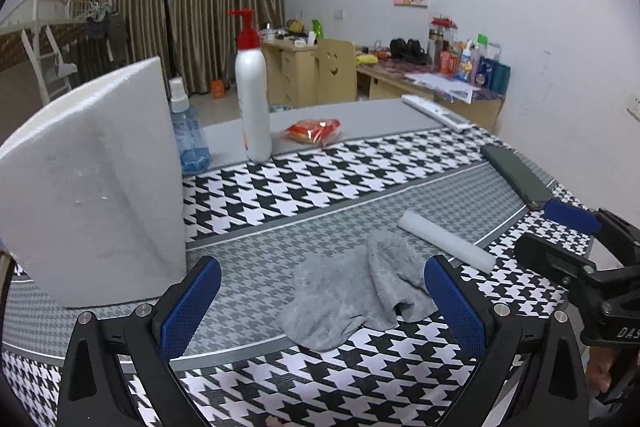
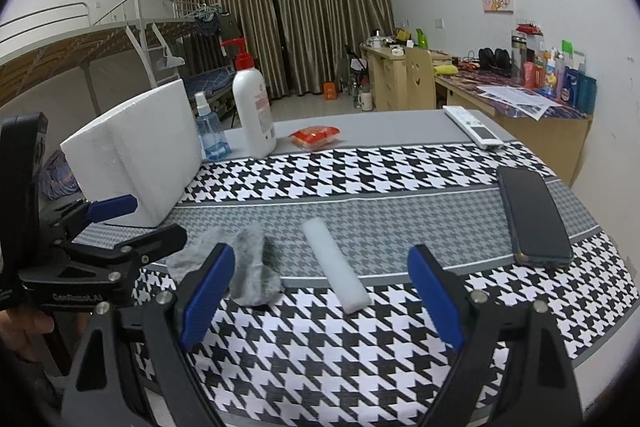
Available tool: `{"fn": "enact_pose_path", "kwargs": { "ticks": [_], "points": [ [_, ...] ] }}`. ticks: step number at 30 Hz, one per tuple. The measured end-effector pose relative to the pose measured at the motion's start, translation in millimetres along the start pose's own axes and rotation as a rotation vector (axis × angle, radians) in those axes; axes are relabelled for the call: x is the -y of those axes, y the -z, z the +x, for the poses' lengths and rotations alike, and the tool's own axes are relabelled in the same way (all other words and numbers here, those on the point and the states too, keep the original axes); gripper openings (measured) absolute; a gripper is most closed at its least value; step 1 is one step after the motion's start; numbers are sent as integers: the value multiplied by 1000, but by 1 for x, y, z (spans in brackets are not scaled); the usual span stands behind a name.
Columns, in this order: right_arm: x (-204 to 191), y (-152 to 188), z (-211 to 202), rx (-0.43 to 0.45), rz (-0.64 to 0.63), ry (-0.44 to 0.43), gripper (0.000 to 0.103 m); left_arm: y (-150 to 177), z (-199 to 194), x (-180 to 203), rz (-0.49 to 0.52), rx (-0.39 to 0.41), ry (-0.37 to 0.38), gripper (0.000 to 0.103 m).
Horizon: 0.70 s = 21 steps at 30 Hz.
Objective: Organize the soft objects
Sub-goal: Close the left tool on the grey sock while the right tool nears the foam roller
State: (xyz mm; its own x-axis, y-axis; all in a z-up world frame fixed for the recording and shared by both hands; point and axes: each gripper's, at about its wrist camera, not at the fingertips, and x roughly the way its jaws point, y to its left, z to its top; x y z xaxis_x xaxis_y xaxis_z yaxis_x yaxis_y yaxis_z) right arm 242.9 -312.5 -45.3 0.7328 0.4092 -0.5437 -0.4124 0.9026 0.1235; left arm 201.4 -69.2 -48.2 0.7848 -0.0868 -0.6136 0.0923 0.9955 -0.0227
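A crumpled grey sock (image 1: 352, 291) lies on the houndstooth table cloth (image 1: 320, 183). My left gripper (image 1: 322, 303) hangs just above and short of it, open, its blue pads well apart on either side and pressing nothing. A white foam roll (image 2: 336, 267) lies to the right of the sock (image 2: 248, 267). My right gripper (image 2: 322, 303) is open too, and the roll's near end reaches between its fingers without touching them. Each gripper shows in the other's view: the right gripper (image 1: 560, 239) and the left gripper (image 2: 136, 223).
A big white foam block (image 2: 136, 151) stands at the left. Behind it are a blue spray bottle (image 2: 210, 135), a white pump bottle (image 2: 252, 107) and a red snack packet (image 2: 316, 137). A dark phone (image 2: 532, 215) and a white remote (image 2: 472, 127) lie at the right.
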Motion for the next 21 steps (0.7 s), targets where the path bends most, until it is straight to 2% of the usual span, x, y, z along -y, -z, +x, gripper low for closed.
{"fn": "enact_pose_path", "kwargs": {
  "ticks": [21],
  "points": [
    [17,-1,29,-97,5,-4,91,-1,42,17,57,-119,14,102]
  ]
}}
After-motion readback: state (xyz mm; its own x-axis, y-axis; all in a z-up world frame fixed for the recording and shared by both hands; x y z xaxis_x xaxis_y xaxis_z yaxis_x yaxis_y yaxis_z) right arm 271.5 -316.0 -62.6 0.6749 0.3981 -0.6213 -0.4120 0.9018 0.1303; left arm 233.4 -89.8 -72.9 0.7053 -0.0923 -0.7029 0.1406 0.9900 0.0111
